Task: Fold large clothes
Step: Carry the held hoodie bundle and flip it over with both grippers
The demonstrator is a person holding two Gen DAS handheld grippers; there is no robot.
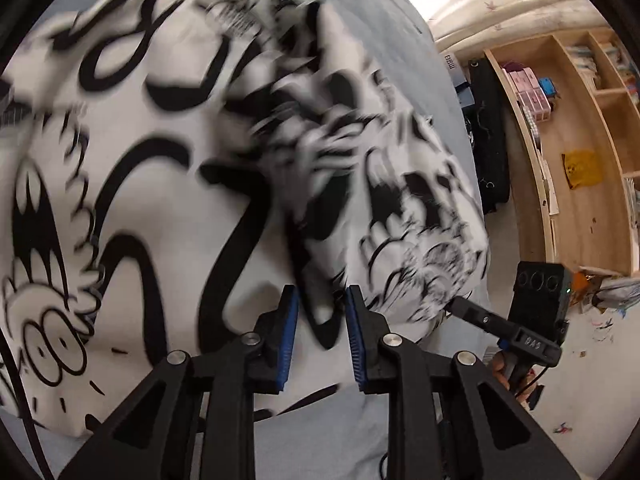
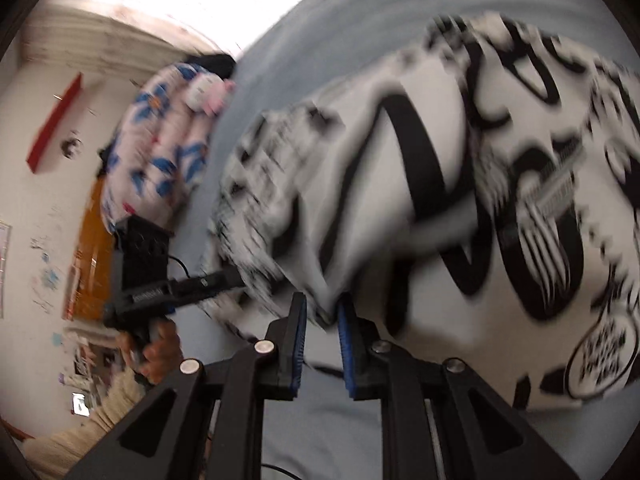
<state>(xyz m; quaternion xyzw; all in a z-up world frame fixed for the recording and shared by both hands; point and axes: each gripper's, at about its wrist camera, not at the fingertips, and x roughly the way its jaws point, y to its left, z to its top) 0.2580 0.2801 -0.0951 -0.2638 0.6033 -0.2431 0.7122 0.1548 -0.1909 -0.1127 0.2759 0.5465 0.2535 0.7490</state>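
A large white garment with bold black cartoon print (image 1: 160, 184) lies on a pale blue bed sheet (image 1: 320, 432); it also fills the right wrist view (image 2: 460, 208), blurred by motion. My left gripper (image 1: 322, 300) has its blue-padded jaws closed to a narrow gap with a fold of the garment's edge between them. My right gripper (image 2: 322, 308) is likewise pinched on a garment edge. Each view shows the other gripper: the right one at the garment's right edge (image 1: 520, 320), the left one at its left edge (image 2: 176, 288).
Wooden shelves (image 1: 580, 140) with boxes and a yellow cloth stand at the right. A black bag (image 1: 488, 132) leans by them. A floral pillow pile (image 2: 160, 140) lies at the bed's far end. The floor is cluttered (image 1: 600, 292).
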